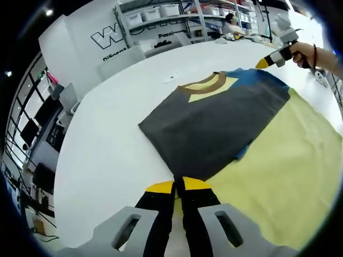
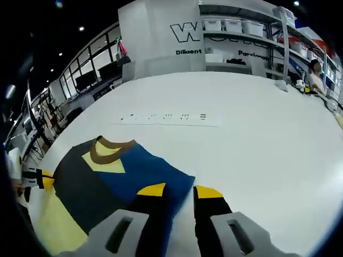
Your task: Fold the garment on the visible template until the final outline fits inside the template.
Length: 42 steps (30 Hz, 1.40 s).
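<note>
A colour-block shirt (image 1: 214, 120) lies on the white table (image 1: 107, 150), with a brown collar (image 1: 203, 84), a dark grey panel, a blue part (image 1: 257, 77) and a wide pale yellow area (image 1: 289, 166) spread flat under the grey panel. In the left gripper view my left gripper (image 1: 178, 185) sits at the grey panel's near corner, its yellow tips almost touching with the fabric edge between them. A hand holds my right gripper (image 1: 263, 62) at the blue far corner. In the right gripper view my right gripper (image 2: 180, 190) stands open, the blue corner (image 2: 161, 171) lying between its jaws. The left gripper (image 2: 45, 179) shows at the left edge.
A strip of small printed marks (image 2: 166, 116) lies on the table beyond the shirt. Shelves with white bins (image 2: 236, 27) and a white wall with lettering stand behind. A seated person (image 1: 231, 24) is at the far side. Chairs (image 1: 115, 61) line the table's edge.
</note>
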Available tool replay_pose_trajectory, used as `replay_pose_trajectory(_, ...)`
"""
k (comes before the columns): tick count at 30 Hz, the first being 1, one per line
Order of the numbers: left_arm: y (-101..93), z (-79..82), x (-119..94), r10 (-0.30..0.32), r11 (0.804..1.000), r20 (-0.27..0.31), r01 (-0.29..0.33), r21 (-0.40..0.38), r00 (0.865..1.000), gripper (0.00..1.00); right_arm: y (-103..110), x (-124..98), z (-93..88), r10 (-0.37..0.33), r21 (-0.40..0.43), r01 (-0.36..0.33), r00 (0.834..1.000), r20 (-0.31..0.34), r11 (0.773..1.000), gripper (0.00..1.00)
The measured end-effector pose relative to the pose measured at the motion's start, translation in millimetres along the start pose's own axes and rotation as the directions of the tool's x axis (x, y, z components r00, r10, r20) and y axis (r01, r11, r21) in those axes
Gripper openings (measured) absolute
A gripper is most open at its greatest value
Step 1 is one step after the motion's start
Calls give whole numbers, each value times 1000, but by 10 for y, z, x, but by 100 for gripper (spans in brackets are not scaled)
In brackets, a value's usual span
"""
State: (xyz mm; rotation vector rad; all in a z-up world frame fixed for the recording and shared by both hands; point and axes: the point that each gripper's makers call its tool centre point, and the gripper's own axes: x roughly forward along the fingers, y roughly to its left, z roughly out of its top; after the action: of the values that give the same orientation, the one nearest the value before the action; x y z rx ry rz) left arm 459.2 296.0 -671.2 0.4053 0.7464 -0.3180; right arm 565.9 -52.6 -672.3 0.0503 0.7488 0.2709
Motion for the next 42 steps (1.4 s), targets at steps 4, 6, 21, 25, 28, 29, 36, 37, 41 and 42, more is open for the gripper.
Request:
replay_pose_trajectory(4, -1, -1, 1, 2, 1000, 0, -2, 6, 1000, 5, -13, 52, -35, -6, -8, 6, 1000, -12, 1000, 12)
replay_pose_trajectory(6, -2, -1, 1, 2, 1000, 2, -2, 11, 1000, 5, -35, 74, -12, -14, -18, 14, 1000, -1, 1000, 9)
replay_pose_trajectory(21, -1, 0, 0, 18, 999, 2, -18, 37, 1000, 4, -136, 187, 92, -30, -216, 43, 997, 64, 976, 0)
replay_pose_trajectory(25, 2, -3, 1, 17, 1000, 4, -17, 24, 1000, 4, -138, 208, 113, -29, -223, 47, 996, 82, 974, 0)
replay_pose_trajectory(28, 4, -2, 2, 15, 1000, 7, -15, 17, 1000, 4, -133, 216, 119, -29, -196, 47, 995, 93, 980, 0)
replay_pose_trajectory(29, 9, -1, 4, 15, 1000, 5, -15, 4, 1000, 4, -108, 192, 157, -19, -118, 33, 993, 121, 992, 0)
replay_pose_trajectory(36, 44, 41, -14, 29, 993, 27, -26, -114, 999, 27, -5, -5, 238, 17, -90, -4, 990, 141, 996, 11)
replay_pose_trajectory(37, 51, 20, -34, 25, 987, 18, -22, -157, 1000, 31, 32, -51, 257, 29, -93, -15, 988, 150, 996, 15)
replay_pose_trajectory(41, 60, -1, -111, 16, 984, 26, -11, -179, 1000, 42, 169, -176, 227, 67, -100, -54, 988, 138, 994, 27)
replay_pose_trajectory(42, 61, -8, -120, 17, 984, 24, -13, -180, 1000, 43, 195, -204, 217, 74, -98, -61, 988, 137, 993, 30)
